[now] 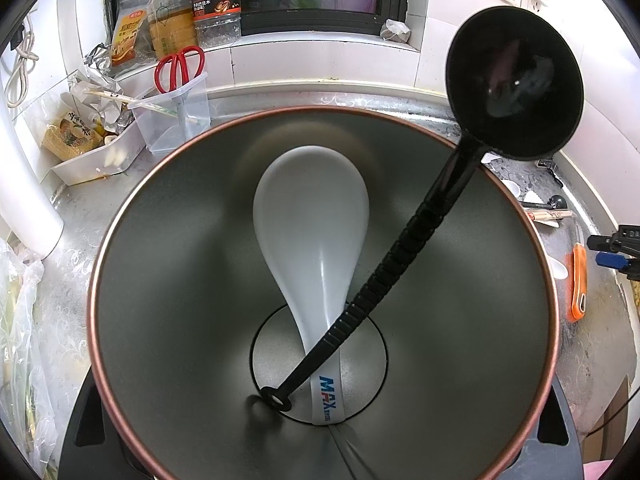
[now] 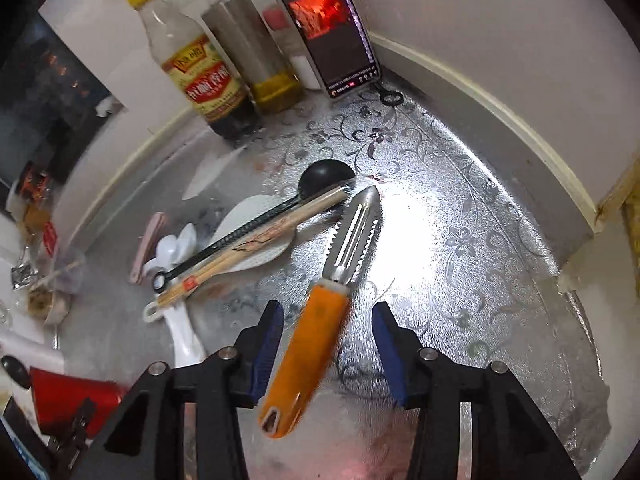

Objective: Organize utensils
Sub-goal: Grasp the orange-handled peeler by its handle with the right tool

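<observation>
Left wrist view: my left gripper [image 1: 320, 460] is closed around a wide metal cup [image 1: 132, 264], which fills the frame; only the finger bases show, at the bottom corners beside its wall. Inside the cup stand a white rice paddle [image 1: 308, 220] and a black ladle [image 1: 516, 84], the ladle's bowl leaning out over the far right rim. A clear tub with red scissors [image 1: 180, 68] sits on the counter at far left.

Right wrist view: my right gripper [image 2: 328, 344] is open, its blue pads [image 2: 386, 344] standing clear on either side of an orange-handled peeler [image 2: 316, 340]. The handle is blurred, so I cannot tell whether the peeler rests flat on the foil-covered counter [image 2: 480, 240]. Its serrated blade points to the far side. To the left lie a small black scoop [image 2: 324, 178], a pair of chopsticks [image 2: 256, 248], a second white paddle [image 2: 260, 236] beneath them, and a white spoon [image 2: 180, 328].

Step in hand, as I judge it: gathering loose utensils into the cup, with the peeler the current item. The next move calls for closing squarely on the orange handle, lifting it, and carrying it over to the cup's open mouth, handle or blade down between the two utensils already there.
</observation>
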Motion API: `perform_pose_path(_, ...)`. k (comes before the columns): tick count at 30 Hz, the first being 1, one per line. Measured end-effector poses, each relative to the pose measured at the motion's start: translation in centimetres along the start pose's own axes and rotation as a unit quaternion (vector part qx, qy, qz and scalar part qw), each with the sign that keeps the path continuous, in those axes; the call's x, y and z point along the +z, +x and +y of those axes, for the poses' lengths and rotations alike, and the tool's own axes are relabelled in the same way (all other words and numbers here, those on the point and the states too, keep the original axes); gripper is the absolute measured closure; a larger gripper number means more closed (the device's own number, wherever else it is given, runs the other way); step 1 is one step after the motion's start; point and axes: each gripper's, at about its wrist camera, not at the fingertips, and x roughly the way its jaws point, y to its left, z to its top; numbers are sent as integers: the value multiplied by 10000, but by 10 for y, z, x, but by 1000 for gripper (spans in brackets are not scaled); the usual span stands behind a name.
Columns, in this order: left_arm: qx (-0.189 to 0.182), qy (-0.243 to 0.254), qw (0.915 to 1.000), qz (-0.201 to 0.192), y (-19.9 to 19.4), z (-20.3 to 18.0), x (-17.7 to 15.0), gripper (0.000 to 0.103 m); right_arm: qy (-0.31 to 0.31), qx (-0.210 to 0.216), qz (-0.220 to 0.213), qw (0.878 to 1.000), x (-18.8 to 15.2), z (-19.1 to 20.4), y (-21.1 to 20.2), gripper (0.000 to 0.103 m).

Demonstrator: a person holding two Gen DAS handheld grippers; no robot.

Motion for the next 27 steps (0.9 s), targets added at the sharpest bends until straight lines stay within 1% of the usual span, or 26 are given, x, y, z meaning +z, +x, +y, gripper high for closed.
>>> perform_pose_path(8,-1,4,10000,-1,0,0,-1,13,-313,-850,110,9958,10,16,29,53)
perform_pose_path(9,-4,3,10000,-2,0,0,-1,14,-312,-882,125,9955,9,17,32,55)
perform_pose_path(14,-7,2,10000,-1,0,0,-1,13,-546,-1151,110,9918,6,21,36,56)
perform_pose_path(18,-17,-3,10000,-1,0,1,-1,13,-604,-1268,80,9901,4,22,35,56)
perform_pose_path(20,-21,-7,10000,-1,0,1,-1,13,-628,-1317,49,9893,3,20,34,58)
perform_pose_path(22,-17,-7,10000,-1,0,1,0,13,-617,-1304,21,9895,2,18,33,62)
perform_pose_path(27,-17,-8,10000,-1,0,1,0,13,-534,-1228,11,9910,-1,10,29,66)
